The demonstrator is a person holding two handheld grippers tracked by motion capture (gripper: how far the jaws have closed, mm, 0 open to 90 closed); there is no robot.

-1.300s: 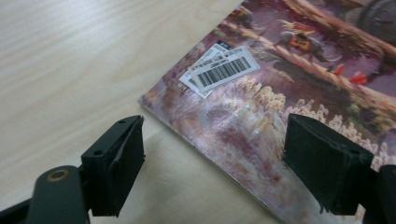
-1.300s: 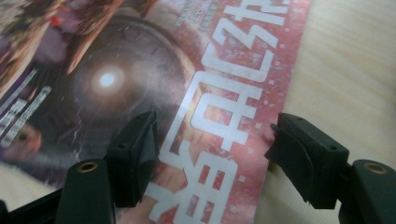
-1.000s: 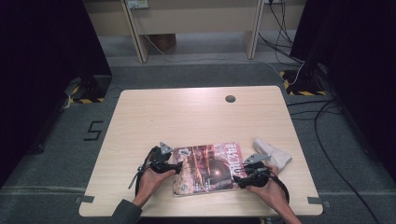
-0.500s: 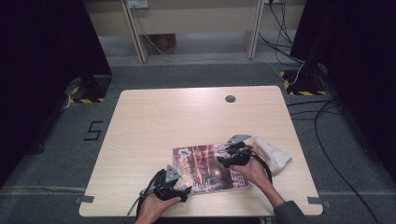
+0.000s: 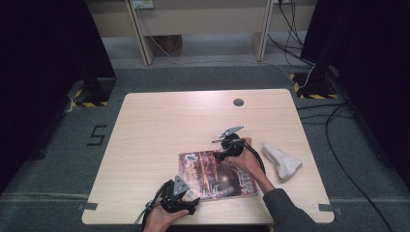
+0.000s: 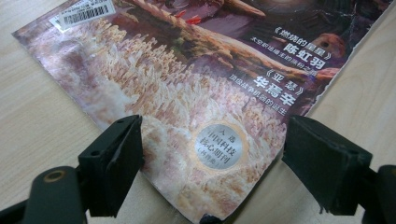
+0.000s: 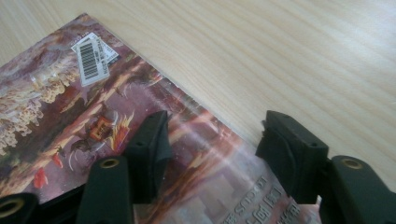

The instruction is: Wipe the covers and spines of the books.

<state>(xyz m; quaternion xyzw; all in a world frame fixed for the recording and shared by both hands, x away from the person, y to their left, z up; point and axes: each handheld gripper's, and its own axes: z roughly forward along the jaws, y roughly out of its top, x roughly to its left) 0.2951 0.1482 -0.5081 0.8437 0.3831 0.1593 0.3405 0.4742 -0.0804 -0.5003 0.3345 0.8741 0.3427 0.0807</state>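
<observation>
A magazine point(image 5: 212, 175) with a dark red cover and a barcode label point(image 7: 92, 57) lies flat near the table's front edge. My left gripper point(image 5: 189, 198) is at its near left corner. In the left gripper view its jaws point(image 6: 217, 163) stand wide apart astride that corner point(image 6: 219, 186), pads clear of the paper; they have just been opening. My right gripper point(image 5: 221, 152) is over the magazine's far edge. Its jaws point(image 7: 219, 154) are also apart, one over the cover and one past the edge, gripping nothing. They have just opened a little further.
A crumpled white cloth point(image 5: 283, 162) lies on the light wooden table point(image 5: 193, 116), to the right of the magazine. A round cable hole point(image 5: 238, 102) sits near the far edge. Cables and desk legs stand on the floor beyond.
My left gripper slid from the magazine's left edge toward me, to its near corner. My right gripper went from the right edge away and leftward to the far edge. The magazine has not moved.
</observation>
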